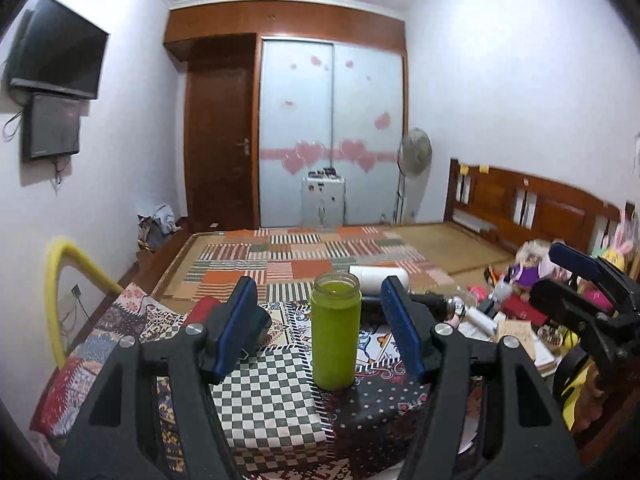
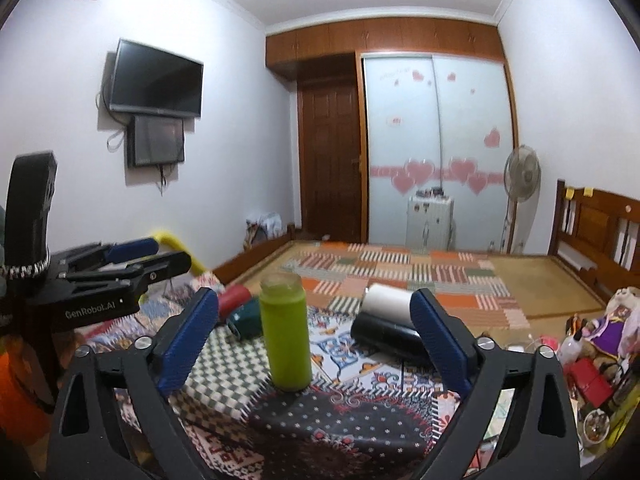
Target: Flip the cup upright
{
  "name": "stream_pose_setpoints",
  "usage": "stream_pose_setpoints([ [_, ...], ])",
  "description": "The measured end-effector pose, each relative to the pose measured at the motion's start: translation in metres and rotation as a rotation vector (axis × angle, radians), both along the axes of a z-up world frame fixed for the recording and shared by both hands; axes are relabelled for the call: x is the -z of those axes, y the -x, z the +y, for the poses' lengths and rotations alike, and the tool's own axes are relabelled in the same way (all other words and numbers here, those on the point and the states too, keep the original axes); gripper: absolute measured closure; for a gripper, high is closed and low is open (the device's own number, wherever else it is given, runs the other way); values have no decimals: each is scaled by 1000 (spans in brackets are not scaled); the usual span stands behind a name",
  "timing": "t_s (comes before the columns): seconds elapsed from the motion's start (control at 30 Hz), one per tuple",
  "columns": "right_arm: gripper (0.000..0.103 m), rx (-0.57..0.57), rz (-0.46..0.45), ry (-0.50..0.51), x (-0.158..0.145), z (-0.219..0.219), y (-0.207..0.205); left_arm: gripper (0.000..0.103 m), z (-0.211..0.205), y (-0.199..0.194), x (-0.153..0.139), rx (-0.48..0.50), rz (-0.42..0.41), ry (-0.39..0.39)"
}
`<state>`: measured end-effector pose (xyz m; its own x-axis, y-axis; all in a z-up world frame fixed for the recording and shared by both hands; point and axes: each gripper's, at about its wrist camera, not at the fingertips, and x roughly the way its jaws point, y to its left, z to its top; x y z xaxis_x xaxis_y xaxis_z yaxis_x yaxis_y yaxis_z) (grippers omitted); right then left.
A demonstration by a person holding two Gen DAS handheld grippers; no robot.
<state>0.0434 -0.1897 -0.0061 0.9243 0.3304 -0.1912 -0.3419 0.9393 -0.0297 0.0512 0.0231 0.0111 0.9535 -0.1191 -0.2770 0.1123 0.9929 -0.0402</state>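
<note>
Green cup (image 1: 336,330) stands upright on the patchwork-covered worktop (image 1: 272,408), framed by the left hand-held gripper (image 1: 320,330), spread wide and empty. From the right wrist, the right hand-held gripper (image 2: 314,338) likewise gapes around the untouched cup (image 2: 285,330).

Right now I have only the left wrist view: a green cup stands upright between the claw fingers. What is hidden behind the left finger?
Observer: The right wrist view shows a dark green cup lying on its side there.
Operator: Anything with it?
Observer: A red cup, also on its side, lies just behind it.
Operator: And right of the green cup?
Observer: A black cylinder lies on its side, with a white cylinder behind it.
</note>
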Motion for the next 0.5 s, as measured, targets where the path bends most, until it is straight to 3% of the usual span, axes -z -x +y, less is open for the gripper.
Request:
stream_pose_setpoints([
  [0.2, 1, 6, -61, -18, -8, 5, 21, 36, -2, 26, -2, -57, -66, 3],
  [0.3, 0, 21, -76, -14, -7, 8, 28, 28, -4, 39, 0, -79, -92, -9],
  [0.37, 0, 25, -73, -16, -5, 8, 29, 11, -7, 47, 2, -89, -113, -24],
  [0.5, 0, 30, -56, -20, -1, 7, 27, 5, -13, 60, 6, -117, -153, -47],
])
